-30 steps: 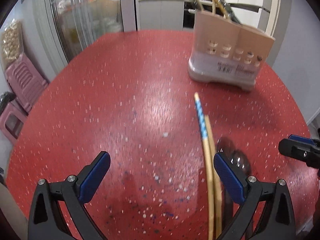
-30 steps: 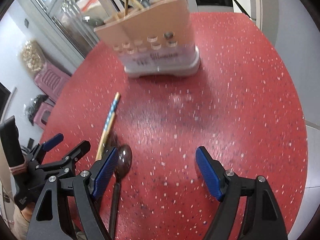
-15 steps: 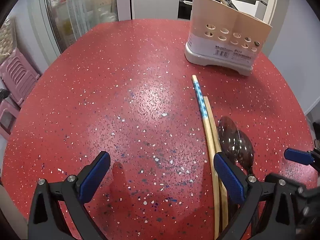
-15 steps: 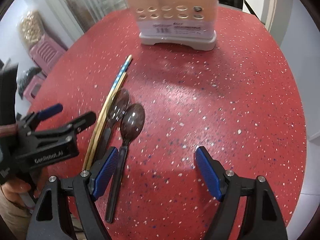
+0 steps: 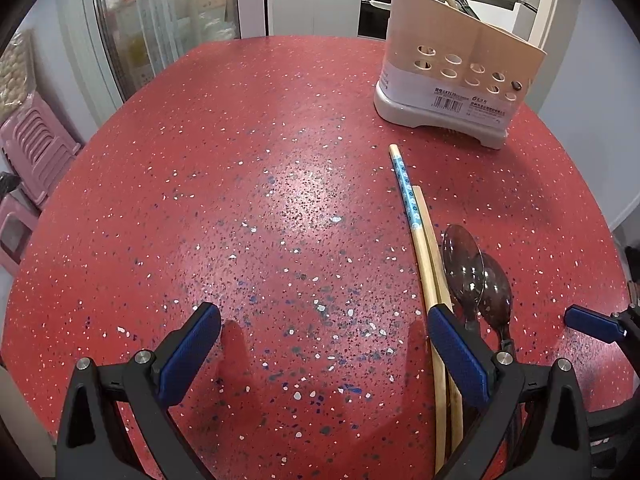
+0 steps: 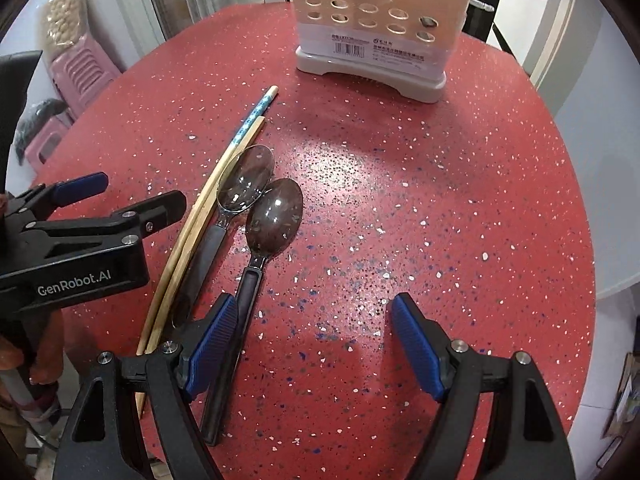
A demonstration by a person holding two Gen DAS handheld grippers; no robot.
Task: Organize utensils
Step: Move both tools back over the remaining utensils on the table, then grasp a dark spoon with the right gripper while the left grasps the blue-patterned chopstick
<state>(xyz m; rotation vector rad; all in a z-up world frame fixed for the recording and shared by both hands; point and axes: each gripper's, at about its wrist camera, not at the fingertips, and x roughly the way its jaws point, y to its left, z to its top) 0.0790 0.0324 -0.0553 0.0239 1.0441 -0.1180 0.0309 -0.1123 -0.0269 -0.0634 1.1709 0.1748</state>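
The left claw (image 5: 324, 356) hangs spread and empty over the red counter (image 5: 240, 184). By its right finger lie two chopsticks (image 5: 424, 248), then two dark spoons (image 6: 256, 196) just beside them. The right claw (image 6: 314, 344) is spread too, pinching nothing, its left finger over a spoon handle. Ahead of both stands the beige utensil holder (image 6: 376, 24).

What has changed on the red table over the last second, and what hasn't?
Both grippers drew back toward the table's near edge, bringing the two spoons fully into view; the right gripper rolled, squaring up the holder. Nothing was grasped. Chopsticks, spoons and holder stayed put; left gripper stayed open.
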